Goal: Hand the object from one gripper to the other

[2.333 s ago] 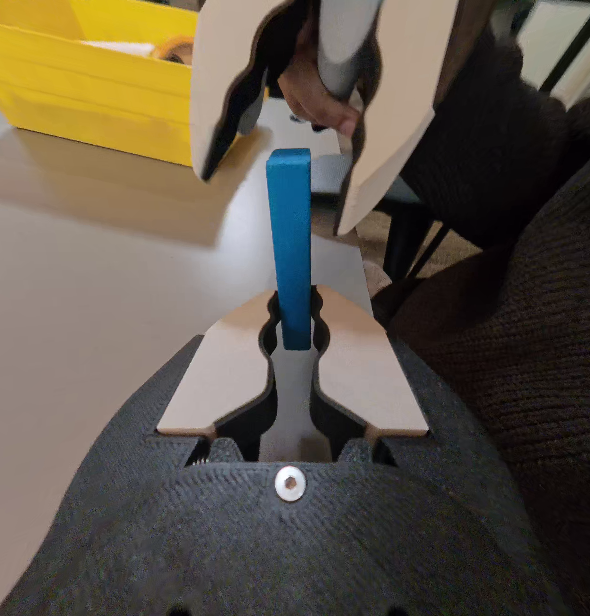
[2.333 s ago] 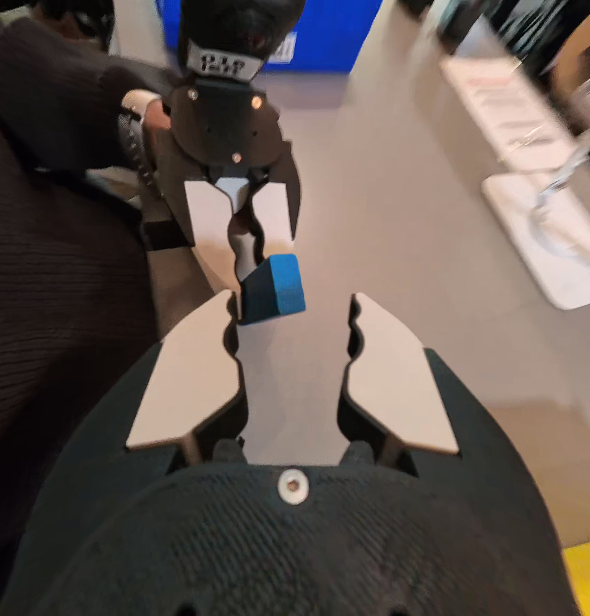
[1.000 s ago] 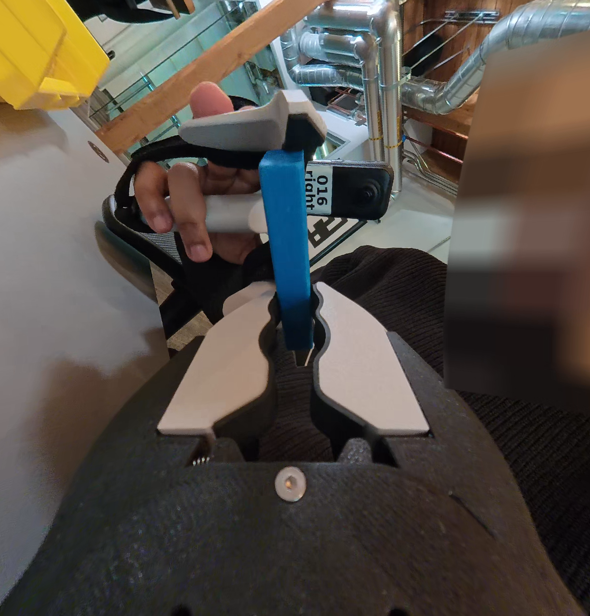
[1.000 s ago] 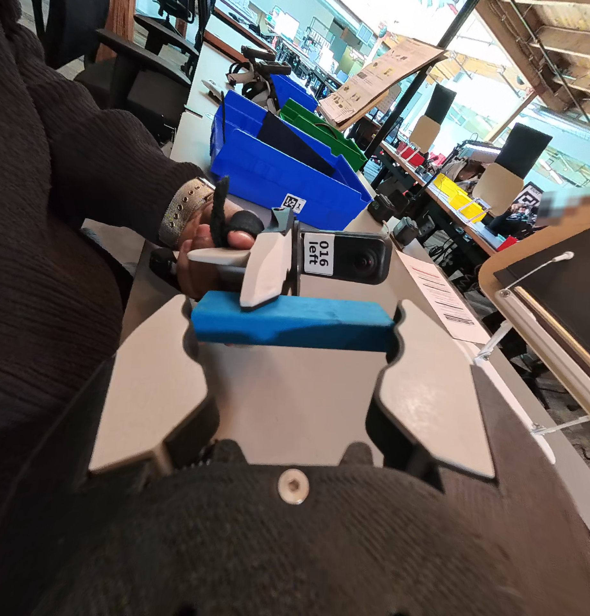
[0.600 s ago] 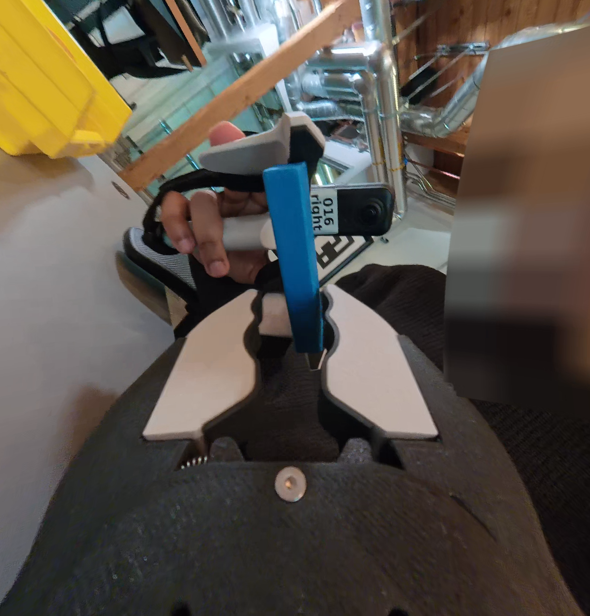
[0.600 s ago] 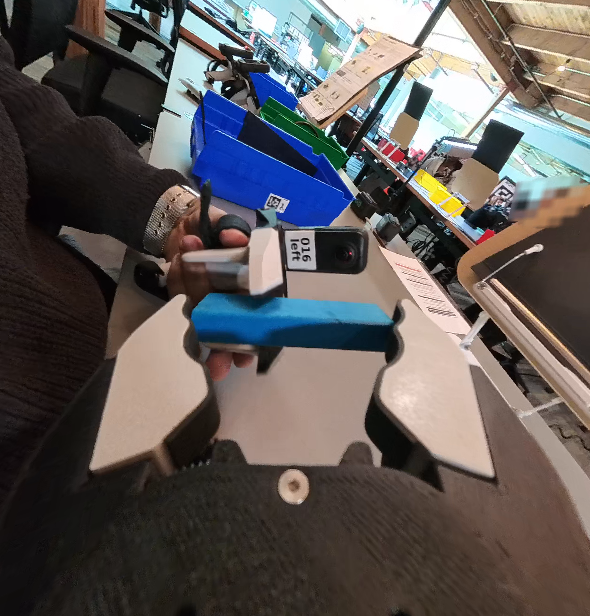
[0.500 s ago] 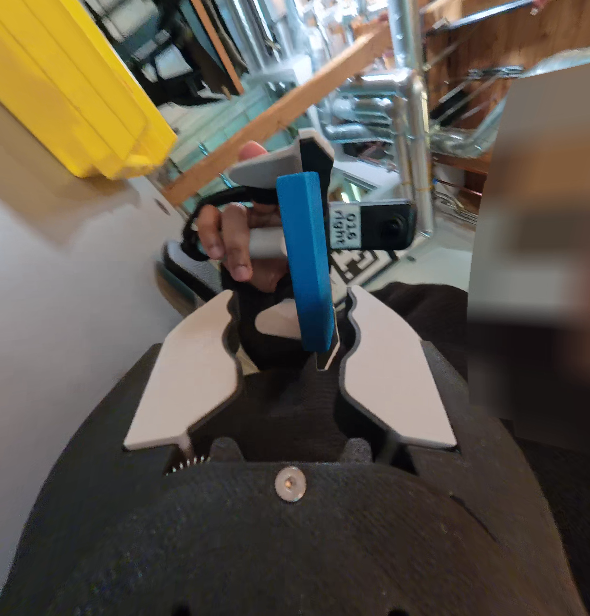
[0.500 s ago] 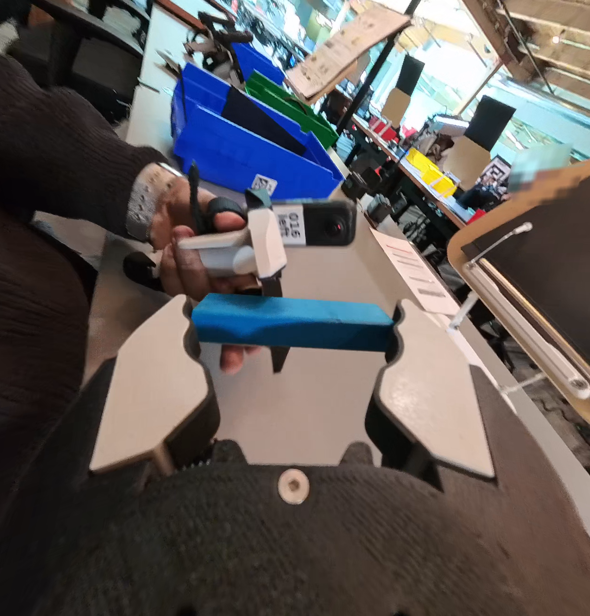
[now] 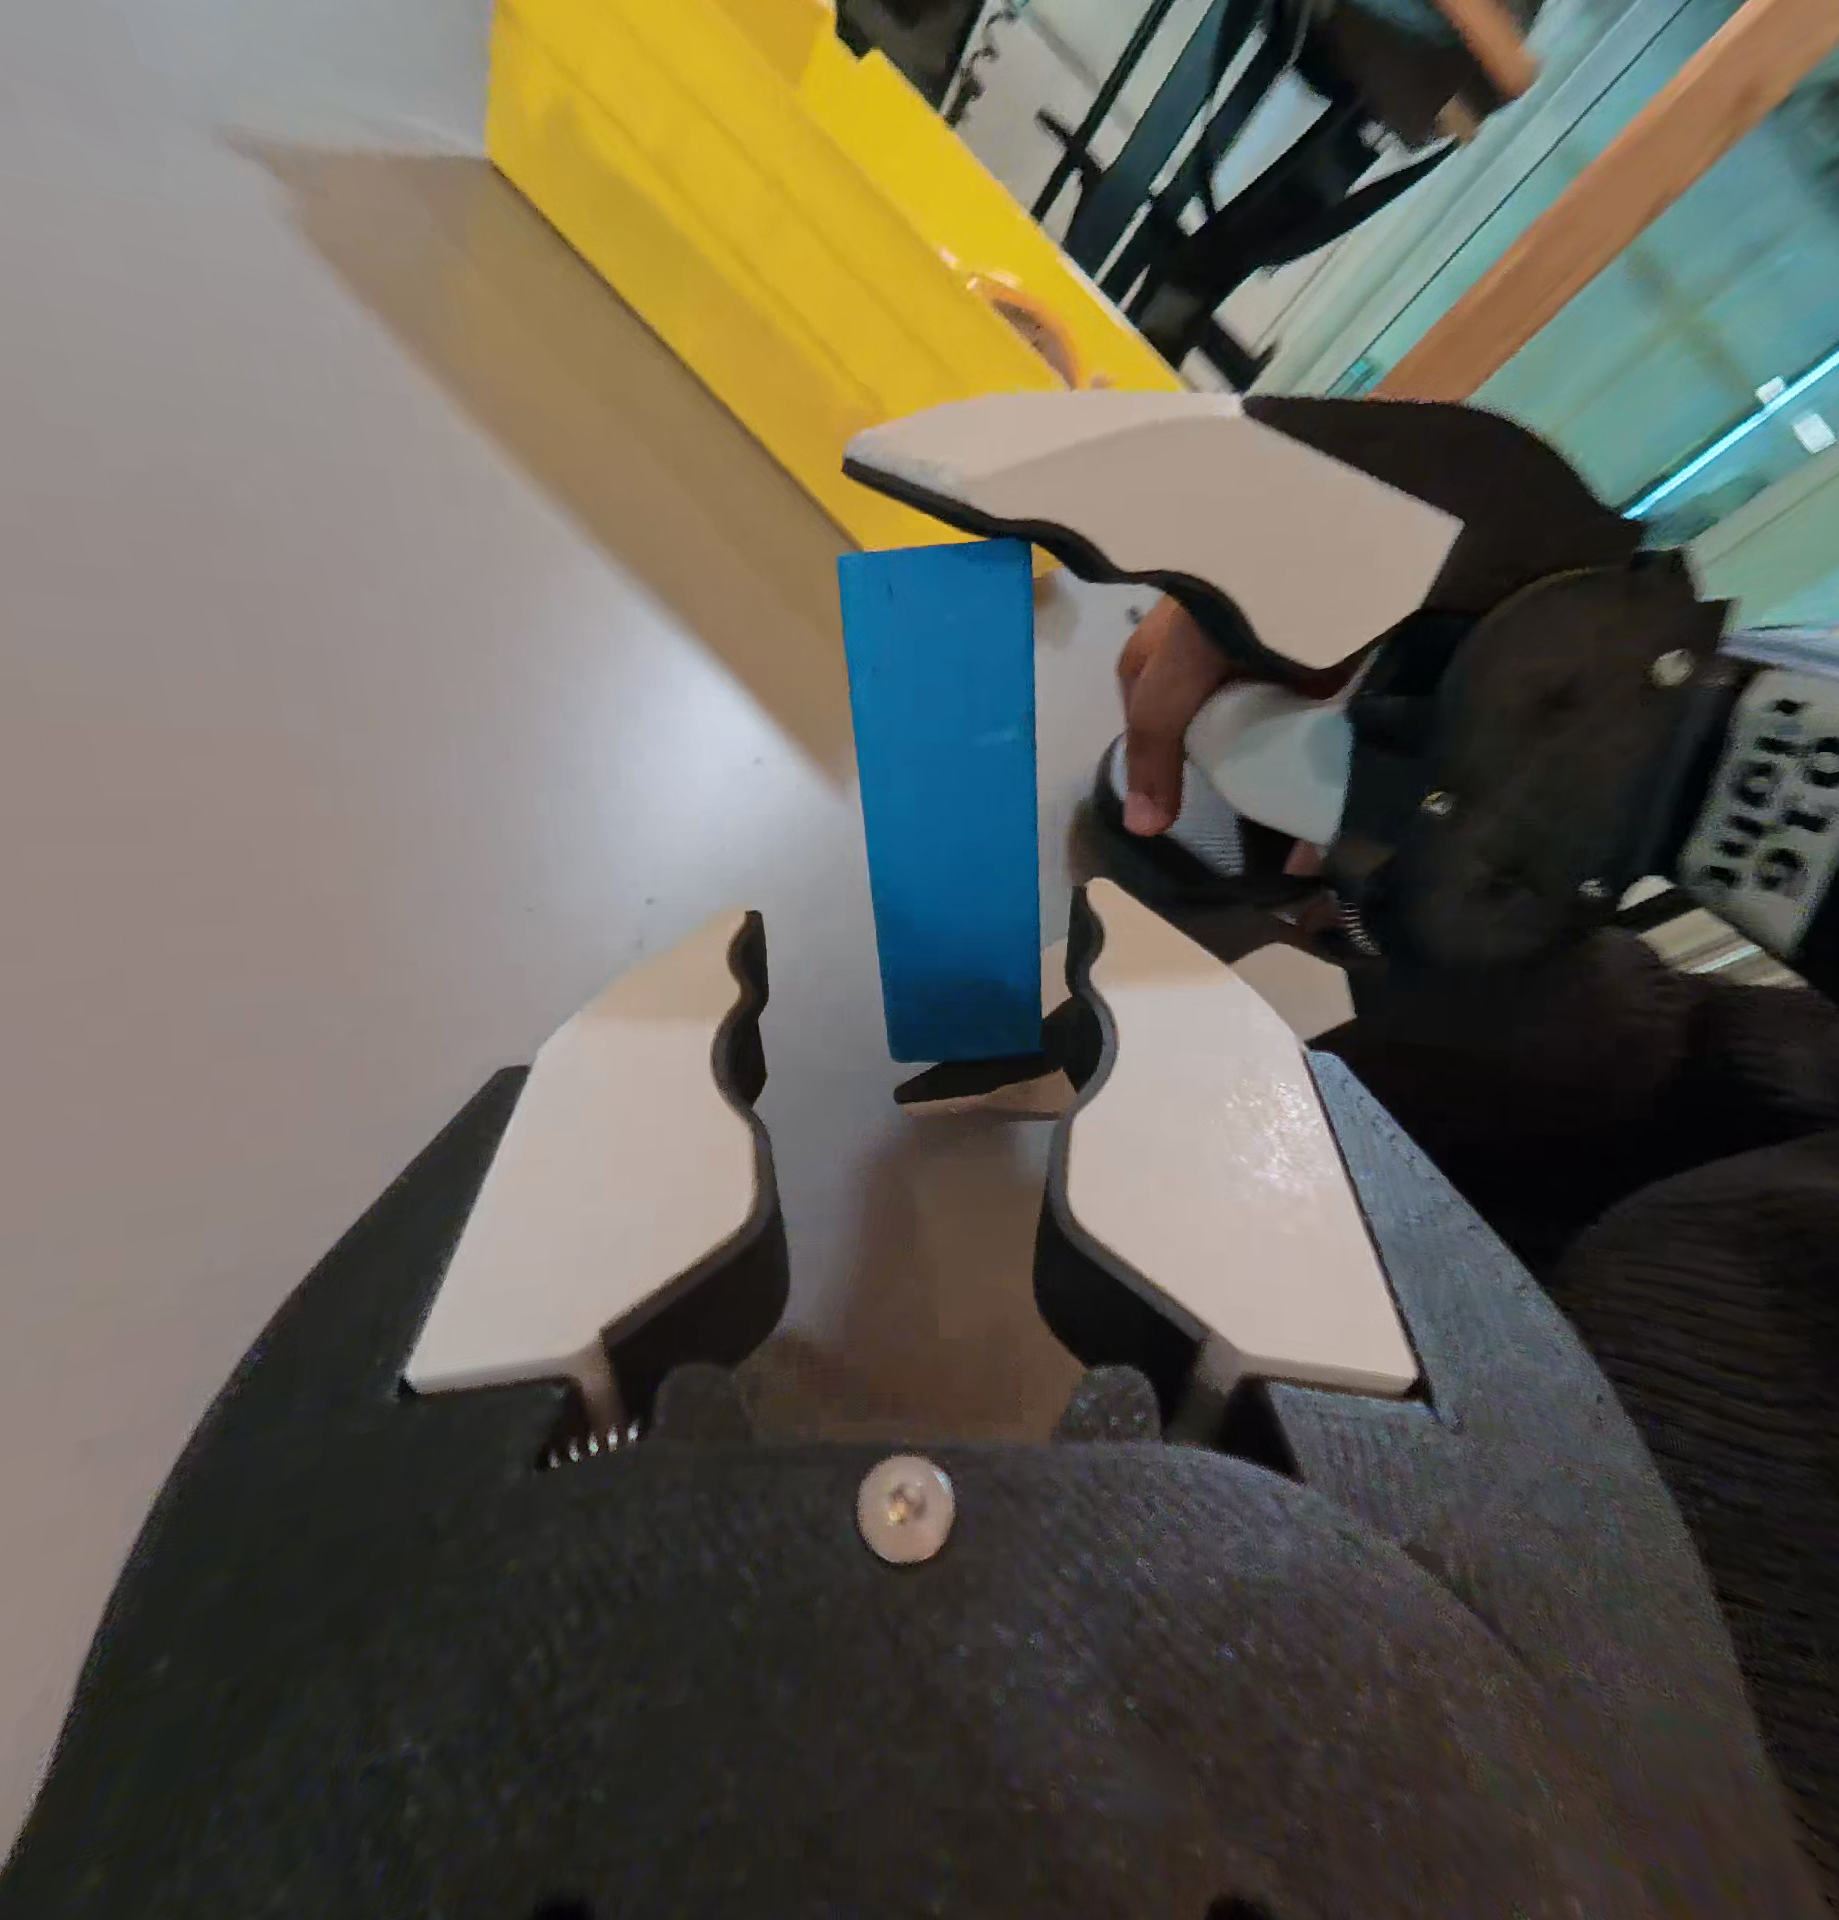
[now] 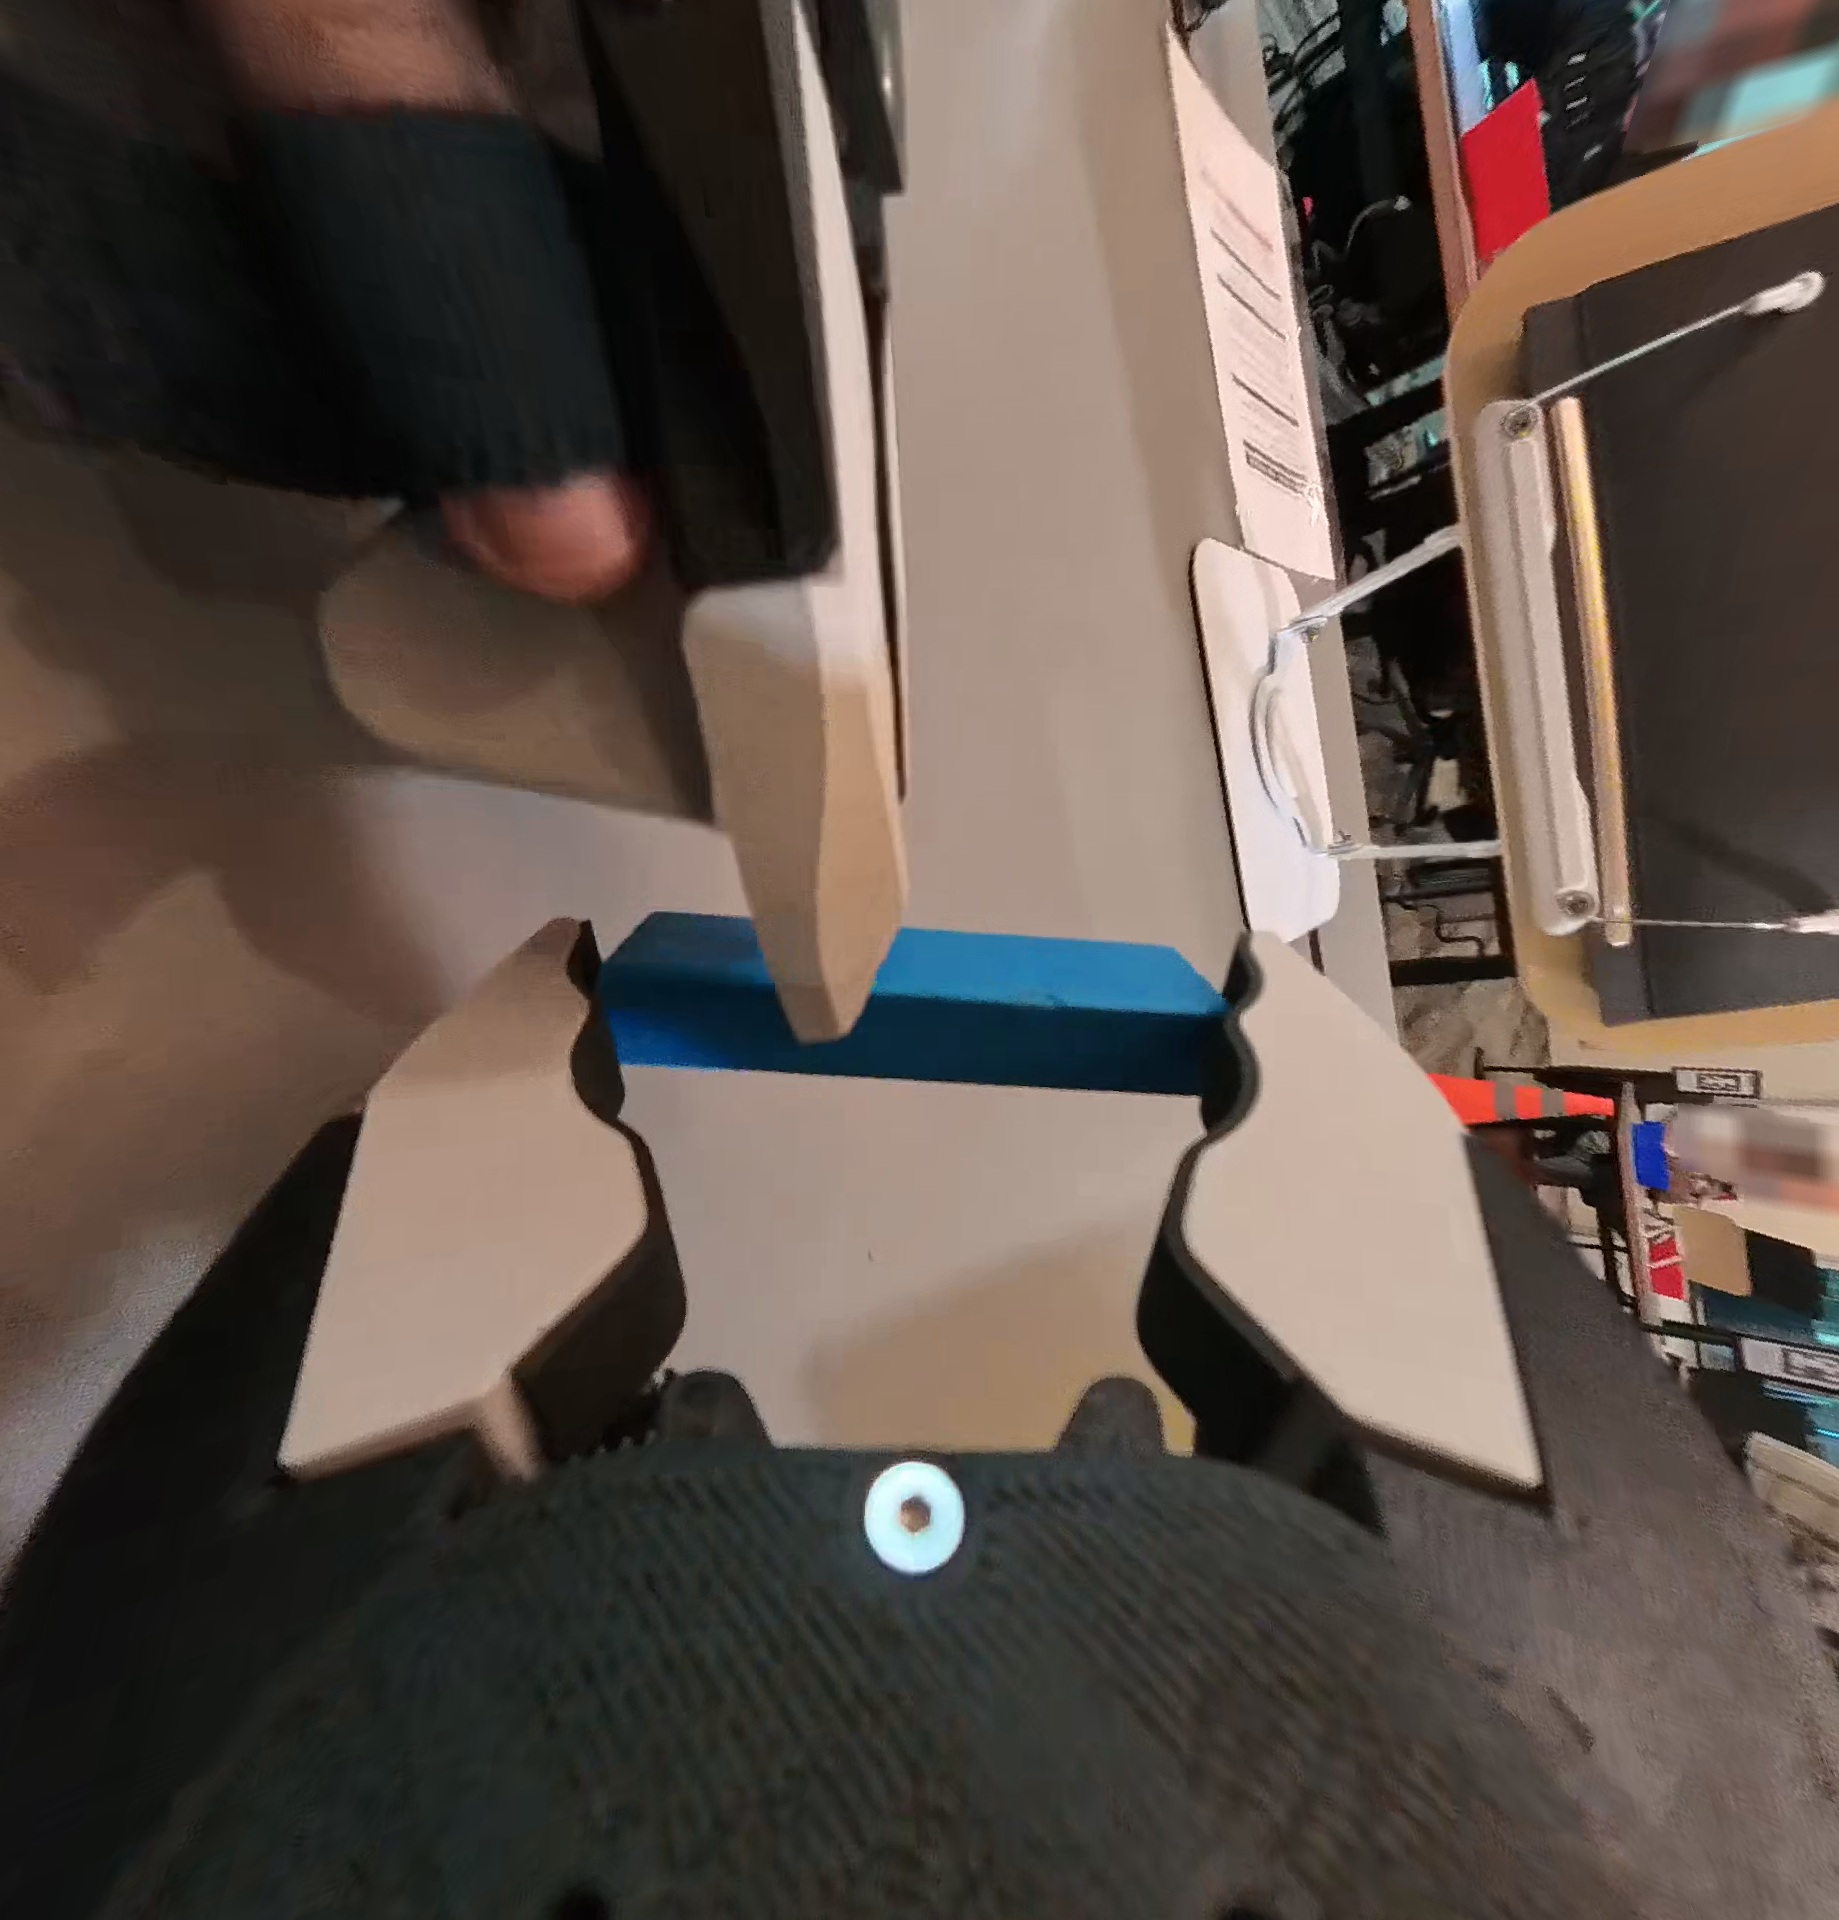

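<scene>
A blue block [image 10: 1050,1008] is held lengthwise between the fingertips of my right gripper [image 10: 910,997], which is shut on its two ends. In the left wrist view the block [image 9: 946,790] stands upright, with the right gripper [image 9: 956,810] clamping it from top and bottom. My left gripper [image 9: 915,925] is open; its fingertips straddle the block's lower end without gripping, and the block sits closer to its right finger. In the right wrist view one of the left gripper's fingers [image 10: 811,831] reaches down across the front of the block. A person's hand [image 9: 1154,727] holds the right gripper.
A pale table [image 9: 271,727] lies below both grippers. A yellow bin [image 9: 790,260] stands on it behind the block. A printed sheet [image 10: 1247,343] and a white plate with a wire handle [image 10: 1268,727] lie at the table's edge, beside a black wood-rimmed panel [image 10: 1725,623]. The tips of both grippers are at nearly the same place. My right gripper's tips are some 35 cm from the black wood-rimmed panel [image 10: 1725,623].
One second ago my left gripper was shut on the block; it has opened. The right gripper keeps the block. Both grippers have swung down toward the table.
</scene>
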Demonstrator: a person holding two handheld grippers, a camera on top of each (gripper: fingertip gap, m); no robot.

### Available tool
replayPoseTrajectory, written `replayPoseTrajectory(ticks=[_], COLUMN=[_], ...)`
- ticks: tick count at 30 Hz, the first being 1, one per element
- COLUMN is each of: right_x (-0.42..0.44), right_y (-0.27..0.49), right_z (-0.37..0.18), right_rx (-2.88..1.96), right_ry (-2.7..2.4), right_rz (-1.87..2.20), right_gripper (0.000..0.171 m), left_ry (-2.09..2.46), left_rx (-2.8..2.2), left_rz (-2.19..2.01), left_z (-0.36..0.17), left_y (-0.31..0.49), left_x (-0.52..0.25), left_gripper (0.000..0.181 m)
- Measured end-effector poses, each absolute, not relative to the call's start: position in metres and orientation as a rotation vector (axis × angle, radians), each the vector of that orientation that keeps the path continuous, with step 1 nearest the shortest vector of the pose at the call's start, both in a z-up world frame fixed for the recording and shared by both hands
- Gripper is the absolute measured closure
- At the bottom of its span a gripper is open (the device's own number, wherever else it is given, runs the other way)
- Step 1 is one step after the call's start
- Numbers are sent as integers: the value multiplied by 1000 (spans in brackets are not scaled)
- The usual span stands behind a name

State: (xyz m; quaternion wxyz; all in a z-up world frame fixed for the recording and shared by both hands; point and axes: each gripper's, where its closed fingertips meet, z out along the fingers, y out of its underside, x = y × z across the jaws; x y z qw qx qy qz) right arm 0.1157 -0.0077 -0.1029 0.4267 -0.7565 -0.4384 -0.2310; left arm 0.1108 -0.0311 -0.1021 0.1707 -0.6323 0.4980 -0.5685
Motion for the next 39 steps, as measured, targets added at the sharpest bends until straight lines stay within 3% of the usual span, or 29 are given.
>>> replayPoseTrajectory(ticks=[12, 16, 39], right_x=[109, 110, 125], right_y=[-7, -7, -3], right_z=[-111, -113, -97], right_rx=[-1927, -1935, -1939], right_ry=[-1139, -1138, -956], right_rz=[-667, -665, -562], right_gripper=[59, 59, 59], left_ry=[1472, 1487, 1265], left_rx=[-1781, -1782, -1804], left_rz=[-1499, -1499, -1707], left_z=[-112, -114, -94], left_y=[-39, -41, -13], left_x=[115, 115, 108], left_gripper=[133, 145, 148])
